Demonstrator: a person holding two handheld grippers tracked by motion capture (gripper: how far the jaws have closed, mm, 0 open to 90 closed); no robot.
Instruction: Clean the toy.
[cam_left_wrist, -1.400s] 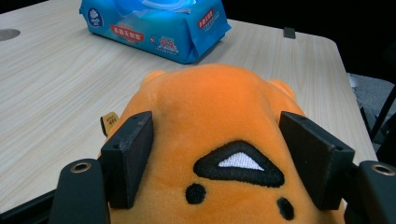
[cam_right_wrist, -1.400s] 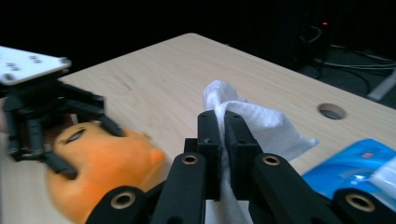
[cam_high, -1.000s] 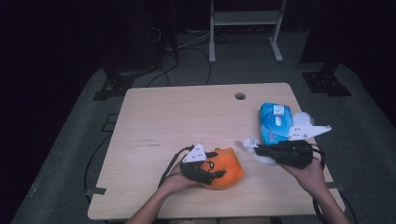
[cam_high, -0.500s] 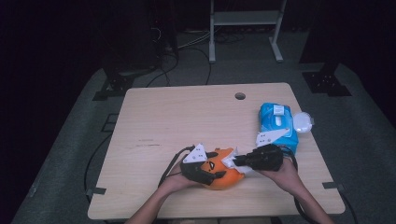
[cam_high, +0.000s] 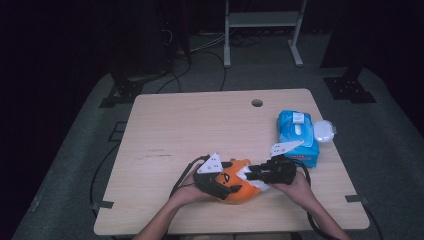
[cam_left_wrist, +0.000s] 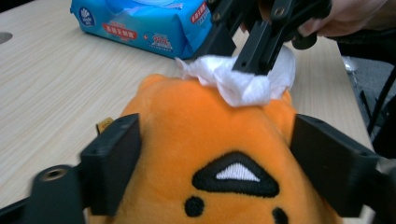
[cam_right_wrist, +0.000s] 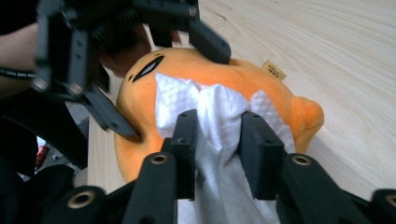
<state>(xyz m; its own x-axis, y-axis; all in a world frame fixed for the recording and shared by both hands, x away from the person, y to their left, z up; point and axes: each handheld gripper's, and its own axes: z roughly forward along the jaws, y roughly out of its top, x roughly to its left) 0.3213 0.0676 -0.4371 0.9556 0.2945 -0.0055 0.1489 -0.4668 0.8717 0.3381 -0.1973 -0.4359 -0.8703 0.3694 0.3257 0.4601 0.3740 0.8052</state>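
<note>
Item one: orange plush toy (cam_high: 239, 182), lying near the front edge of the tabletop (cam_high: 200, 125), face toward me. My left gripper (cam_high: 216, 184) brackets it, one jaw on each side of the head; the jaws have just been opening wider, and in the left gripper view the pads stand at the plush's flanks, though I cannot tell whether they press. Item two: white wet wipe (cam_right_wrist: 210, 126), bunched, grasped in my right gripper (cam_high: 251, 173), whose jaws have just eased apart a little with the wipe between them. A second ago that gripper was over by the blue wet-wipe pack (cam_high: 298, 137); now the wipe rests on top of the toy's head, so wiping looks ready to begin. Item three: round white lid (cam_high: 324, 131) just beside the pack. Not legible: the toy's underside, its lower face cut off by the frame, and the small tag's (cam_right_wrist: 273, 70) print.
</note>
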